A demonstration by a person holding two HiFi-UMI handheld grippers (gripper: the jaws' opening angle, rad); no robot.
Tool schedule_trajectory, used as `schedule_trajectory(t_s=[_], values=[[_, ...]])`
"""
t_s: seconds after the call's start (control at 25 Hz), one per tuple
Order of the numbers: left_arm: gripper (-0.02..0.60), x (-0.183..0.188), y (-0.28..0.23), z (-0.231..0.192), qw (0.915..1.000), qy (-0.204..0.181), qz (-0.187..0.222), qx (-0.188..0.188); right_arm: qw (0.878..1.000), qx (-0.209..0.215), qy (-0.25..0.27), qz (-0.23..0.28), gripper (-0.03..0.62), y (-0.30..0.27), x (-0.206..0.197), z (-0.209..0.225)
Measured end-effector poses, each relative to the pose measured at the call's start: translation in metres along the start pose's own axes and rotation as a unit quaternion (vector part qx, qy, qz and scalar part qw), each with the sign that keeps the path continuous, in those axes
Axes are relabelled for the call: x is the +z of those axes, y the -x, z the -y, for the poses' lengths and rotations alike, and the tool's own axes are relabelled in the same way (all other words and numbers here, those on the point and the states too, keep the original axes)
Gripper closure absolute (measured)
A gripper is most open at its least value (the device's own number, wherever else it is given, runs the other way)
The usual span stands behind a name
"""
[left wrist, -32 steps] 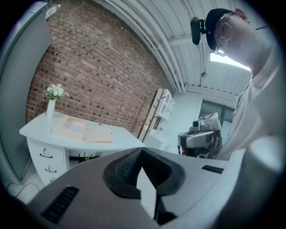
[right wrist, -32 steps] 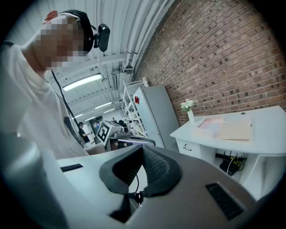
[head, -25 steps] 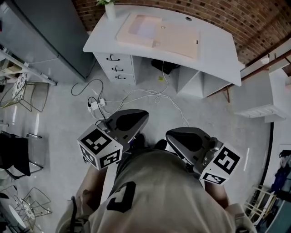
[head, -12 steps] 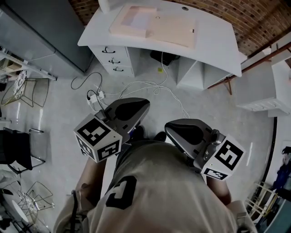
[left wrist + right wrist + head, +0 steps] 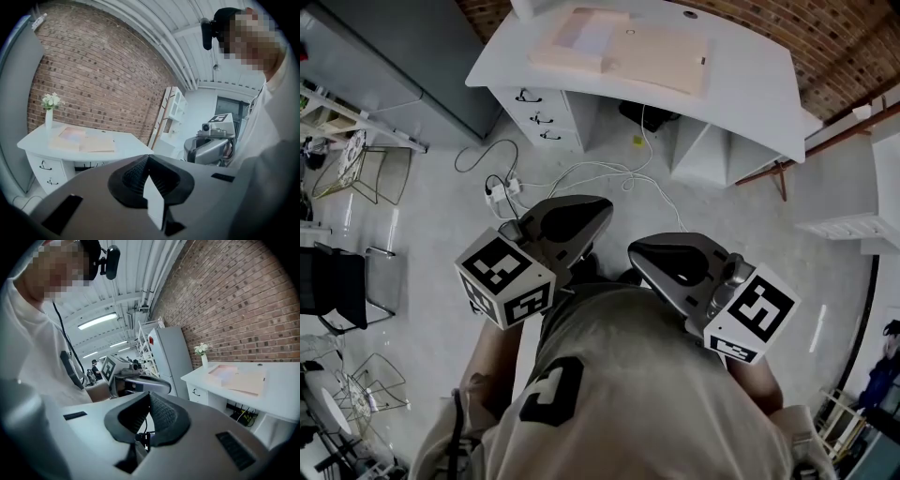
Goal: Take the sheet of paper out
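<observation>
A beige folder (image 5: pixel 623 52) lies flat on the white desk (image 5: pixel 750 89) at the top of the head view, with a paler sheet (image 5: pixel 581 36) on its left half. The folder also shows in the left gripper view (image 5: pixel 84 140) and the right gripper view (image 5: pixel 241 377). My left gripper (image 5: pixel 598 208) and right gripper (image 5: pixel 639 251) are held close to my body, well short of the desk and over the floor. Each one's jaws meet at the tips with nothing between them, as seen on the left gripper (image 5: pixel 148 157) and the right gripper (image 5: pixel 150 393).
A vase of white flowers (image 5: pixel 49 115) stands on the desk's left corner. Drawers (image 5: pixel 539 117) sit under the desk's left side. Cables and a power strip (image 5: pixel 499 195) lie on the floor before it. A grey cabinet (image 5: pixel 403 66) and wire chairs (image 5: pixel 366 173) stand left, white shelving (image 5: pixel 853 225) right.
The desk has slid a little toward the top of the head view. Both grippers have shifted slightly with my body and stay shut and empty.
</observation>
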State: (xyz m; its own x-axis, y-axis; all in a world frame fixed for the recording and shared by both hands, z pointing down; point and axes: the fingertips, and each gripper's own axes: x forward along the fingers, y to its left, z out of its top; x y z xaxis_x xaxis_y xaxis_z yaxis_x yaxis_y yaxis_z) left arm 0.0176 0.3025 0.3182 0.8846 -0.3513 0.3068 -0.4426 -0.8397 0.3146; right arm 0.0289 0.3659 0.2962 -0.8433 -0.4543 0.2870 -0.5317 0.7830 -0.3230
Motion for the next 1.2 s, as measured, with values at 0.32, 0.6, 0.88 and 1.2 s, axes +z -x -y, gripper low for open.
schedule_trajectory(t_s=[0.32, 0.6, 0.88, 1.2], values=[[0.568, -0.01, 0.002, -0.01, 0.999, 0.01, -0.008, 0.044, 0.999, 0.04, 0.014, -0.034, 0.571, -0.002, -0.008, 0.0], [0.568, -0.012, 0.014, -0.037, 0.9969, 0.021, -0.009, 0.075, 0.998, 0.041, 0.005, -0.045, 0.571, -0.004, -0.01, 0.011], [0.568, -0.006, 0.005, -0.053, 0.9979, 0.024, -0.004, 0.06, 0.998, 0.041, 0.001, -0.044, 0.571, -0.015, 0.0, 0.022], [0.568, 0.0, 0.007, -0.094, 0.9982, 0.038, -0.006, 0.046, 0.998, 0.025, -0.018, -0.057, 0.571, -0.047, 0.012, 0.045]])
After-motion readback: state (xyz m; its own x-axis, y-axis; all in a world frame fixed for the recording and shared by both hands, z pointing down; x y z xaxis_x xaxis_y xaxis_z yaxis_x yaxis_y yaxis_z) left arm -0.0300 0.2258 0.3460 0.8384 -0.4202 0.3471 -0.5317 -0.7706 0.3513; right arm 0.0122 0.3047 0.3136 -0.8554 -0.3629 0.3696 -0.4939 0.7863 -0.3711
